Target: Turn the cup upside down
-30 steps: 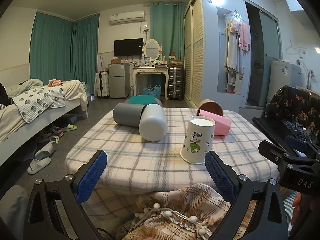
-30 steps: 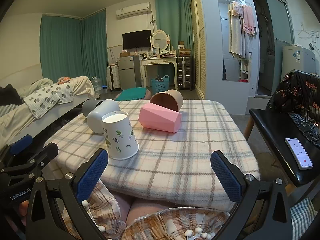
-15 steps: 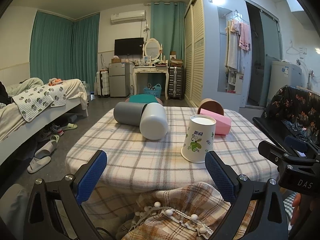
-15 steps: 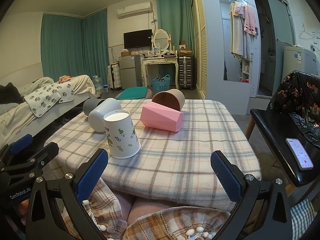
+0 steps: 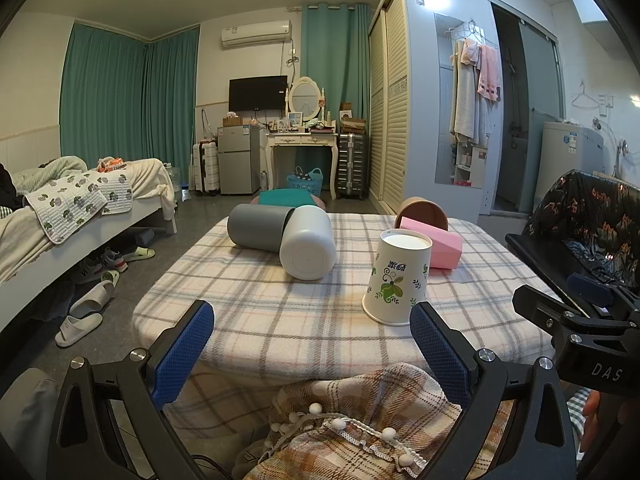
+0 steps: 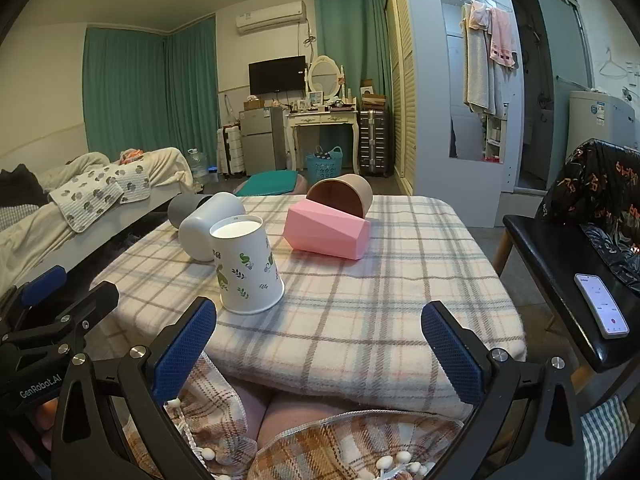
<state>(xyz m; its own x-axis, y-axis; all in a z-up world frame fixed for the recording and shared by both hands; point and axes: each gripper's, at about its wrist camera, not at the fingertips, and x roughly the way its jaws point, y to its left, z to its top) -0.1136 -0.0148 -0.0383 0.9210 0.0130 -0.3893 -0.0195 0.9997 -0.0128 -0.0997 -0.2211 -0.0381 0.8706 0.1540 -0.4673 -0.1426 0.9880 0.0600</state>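
Note:
A white paper cup with green leaf print (image 5: pixel 398 278) stands upside down, wide rim on the plaid-covered table (image 5: pixel 280 312); it also shows in the right wrist view (image 6: pixel 246 268). My left gripper (image 5: pixel 312 344) is open and empty, held low before the table's near edge, the cup just beyond its right finger. My right gripper (image 6: pixel 320 340) is open and empty, also before the near edge, the cup beyond its left finger. A white cup (image 5: pixel 307 248), a grey cup (image 5: pixel 258 226), a pink cup (image 5: pixel 434 246) and a brown cup (image 5: pixel 422 212) lie on their sides.
A black chair with a phone (image 6: pixel 602 306) on its seat stands right of the table. A bed (image 5: pixel 60 216) and slippers (image 5: pixel 80 320) are to the left. A plaid blanket with pom-poms (image 5: pixel 360 432) lies below the grippers.
Both views have shifted slightly; the cups sit a little further right and nearer in the frames. Neither gripper has opened, shut or touched anything.

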